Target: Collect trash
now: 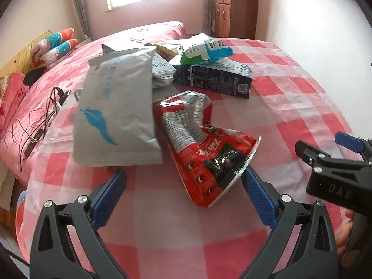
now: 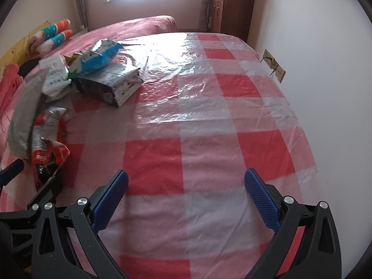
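Trash pile sits on the checked plastic sheet [image 2: 209, 107] covering the bed, left-far part in the right wrist view. Red snack bag [image 1: 204, 153] lies crumpled nearest the left hand-held gripper [image 1: 183, 181], its lower edge just beside the right blue pad [image 1: 260, 200], nothing clamped. Grey pouch [image 1: 118, 107] blurred, w/ teal mark, left of the red bag. Behind: dark carton [image 1: 216, 79] w/ blue-green wrapper [image 1: 204, 48] on top. Left hand-held gripper wide open, empty. Right hand-held gripper [image 2: 186, 195] also wide open, empty, over bare sheet, well apart from the pile. Cables [image 1: 39, 121] lie on bed at left.
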